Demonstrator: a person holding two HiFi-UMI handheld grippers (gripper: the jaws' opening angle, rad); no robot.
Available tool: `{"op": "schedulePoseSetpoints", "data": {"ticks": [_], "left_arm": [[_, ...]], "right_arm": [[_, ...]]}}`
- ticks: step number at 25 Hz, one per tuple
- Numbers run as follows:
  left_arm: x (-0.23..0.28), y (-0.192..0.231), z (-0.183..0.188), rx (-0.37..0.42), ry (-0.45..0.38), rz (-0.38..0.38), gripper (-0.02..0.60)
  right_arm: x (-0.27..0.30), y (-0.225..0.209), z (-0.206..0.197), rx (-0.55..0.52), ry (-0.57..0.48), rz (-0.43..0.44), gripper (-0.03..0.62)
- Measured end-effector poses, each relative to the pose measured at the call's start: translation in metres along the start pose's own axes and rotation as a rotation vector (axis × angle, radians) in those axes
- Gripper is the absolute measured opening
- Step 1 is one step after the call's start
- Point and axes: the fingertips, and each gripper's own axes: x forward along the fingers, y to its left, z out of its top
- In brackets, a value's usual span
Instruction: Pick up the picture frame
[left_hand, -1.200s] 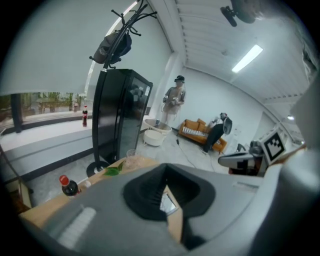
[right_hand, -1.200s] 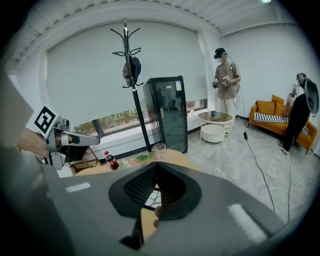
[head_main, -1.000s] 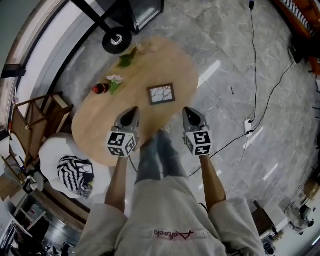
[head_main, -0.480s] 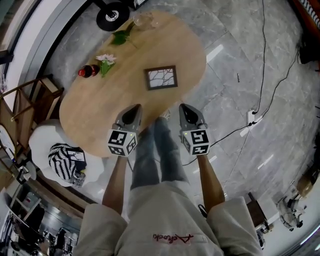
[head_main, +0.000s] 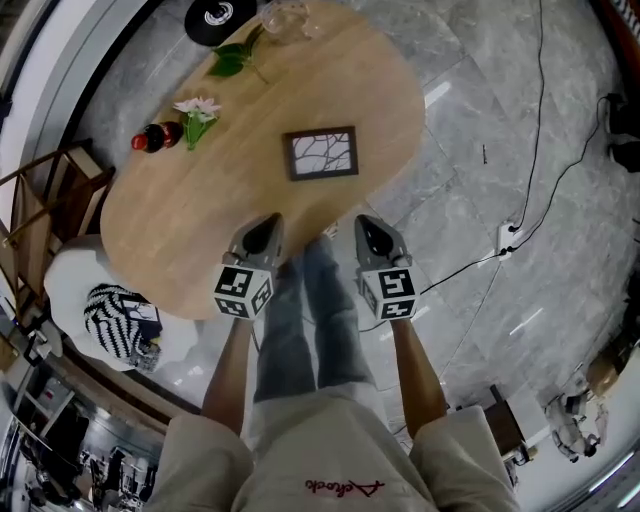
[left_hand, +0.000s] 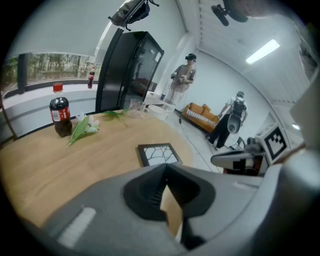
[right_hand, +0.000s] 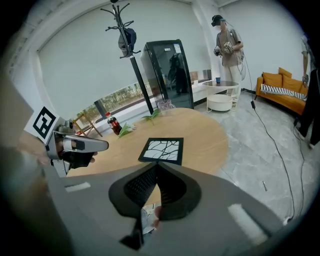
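Observation:
A dark picture frame (head_main: 321, 153) with a white branch drawing lies flat on the oval wooden table (head_main: 170, 240), near its right side. It also shows ahead of the jaws in the left gripper view as the frame (left_hand: 158, 154) and in the right gripper view as the frame (right_hand: 161, 150). My left gripper (head_main: 262, 232) hovers over the table's near edge, shut and empty. My right gripper (head_main: 369, 230) hangs just off the table's near edge, over the floor, shut and empty. Both stand a little short of the frame.
A cola bottle (head_main: 153, 137) and a cut flower (head_main: 197, 114) lie at the table's left; a leafy stem (head_main: 232, 60) and a glass (head_main: 283, 16) at its far end. A white stool with a striped item (head_main: 117, 328) stands left. Cables (head_main: 530, 180) cross the floor. Two people stand far off.
Both grippers have sunk toward the table, still shut. In the head view the table and frame have slid closer beneath me.

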Motion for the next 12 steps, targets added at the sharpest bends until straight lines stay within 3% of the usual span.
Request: {"op": "schedulePoseSetpoints", "data": {"ticks": [12], "left_arm": [[0.054, 0.035, -0.005, -0.029, 0.016, 0.029, 0.0]], "right_arm": [[0.048, -0.025, 0.008, -0.004, -0.004, -0.001, 0.005]]}}
